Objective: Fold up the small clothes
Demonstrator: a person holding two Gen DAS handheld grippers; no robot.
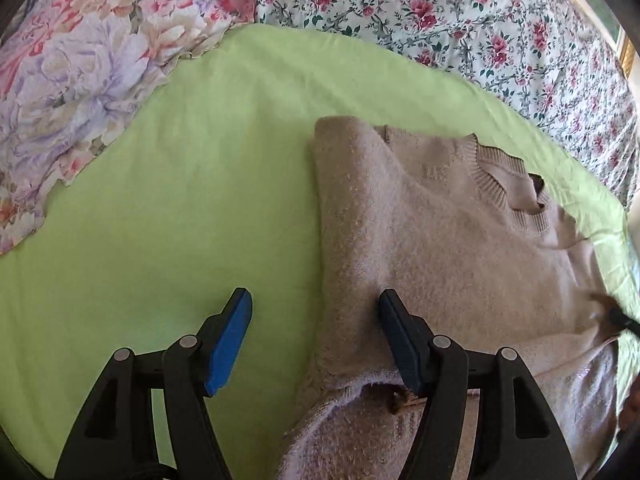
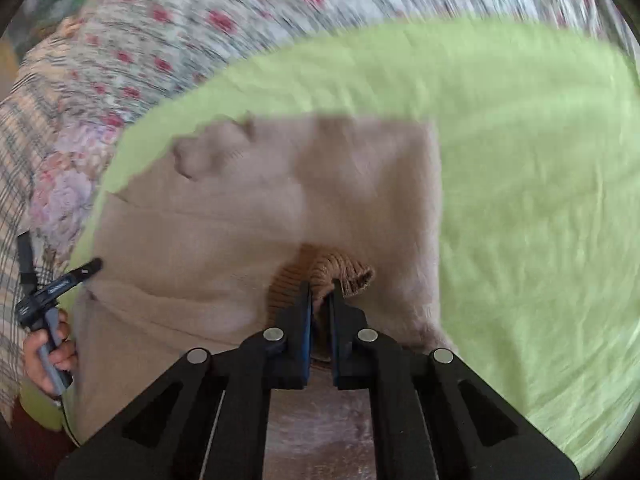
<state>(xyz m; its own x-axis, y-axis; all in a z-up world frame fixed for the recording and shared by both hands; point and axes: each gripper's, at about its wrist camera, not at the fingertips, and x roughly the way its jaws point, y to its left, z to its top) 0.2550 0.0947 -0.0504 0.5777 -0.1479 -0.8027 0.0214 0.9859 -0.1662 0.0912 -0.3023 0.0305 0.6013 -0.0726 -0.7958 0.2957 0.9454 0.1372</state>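
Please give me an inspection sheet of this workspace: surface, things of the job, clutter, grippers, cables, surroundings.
Surface: light green sheet spread flat over a bed.
Job's things: one beige knit sweater lying on the sheet, its left side already folded inward; ribbed collar visible.
Clutter: nothing seen on the green sheet besides the sweater.
Grippers: left gripper open over the sweater's left edge, holding nothing; right gripper shut on a ribbed cuff of the sweater. The right view is motion-blurred.
Cables: thin dark cable below the left hand.
Surroundings: floral bedspread beyond the sheet; pastel floral pillow at left.
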